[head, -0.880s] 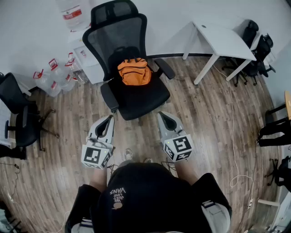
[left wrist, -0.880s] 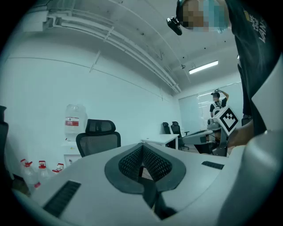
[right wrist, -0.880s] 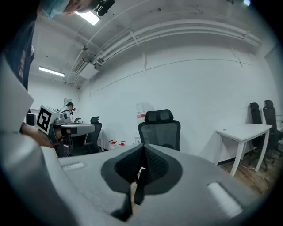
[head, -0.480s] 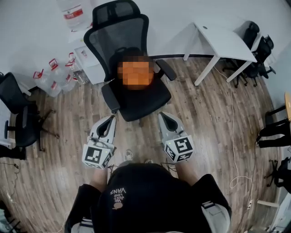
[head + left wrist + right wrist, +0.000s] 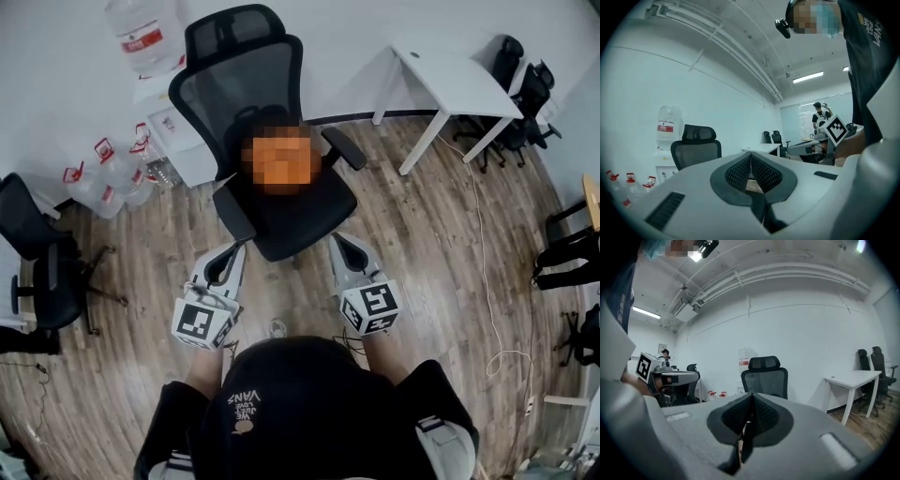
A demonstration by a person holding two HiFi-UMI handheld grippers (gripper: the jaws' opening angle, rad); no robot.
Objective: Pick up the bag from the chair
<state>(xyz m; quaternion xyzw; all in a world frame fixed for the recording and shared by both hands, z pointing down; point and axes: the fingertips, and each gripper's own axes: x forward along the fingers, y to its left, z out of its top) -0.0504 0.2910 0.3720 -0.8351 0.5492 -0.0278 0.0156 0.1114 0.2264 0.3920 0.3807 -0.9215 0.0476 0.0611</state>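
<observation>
Task status: not begun in any material sense. The orange bag (image 5: 281, 159) lies on the seat of the black mesh-backed office chair (image 5: 298, 223), against the backrest and between the two armrests. Its finer detail, straps and handle included, cannot be made out.

Left gripper (image 5: 228, 255): jaws pressed together, nothing between them. It points level toward the chair's front left corner, close to the seat edge but apart from it.

Right gripper (image 5: 342, 246): jaws likewise clenched and empty. It points slightly downward at the seat's front right corner, also clear of the chair.

The person stands directly in front of the chair with both grippers held side by side. The bag is well beyond either set of jaws, across the depth of the seat.

Surroundings: a white desk (image 5: 459, 80) stands to the right of the chair, and water bottles (image 5: 103, 173) sit on the wooden floor to the left. Neither obstructs the approach.

Outstanding, by assessment: open at least one gripper, reach over the seat to the bag, close on a strap or fold of fabric, and lift it clear of the chair.
</observation>
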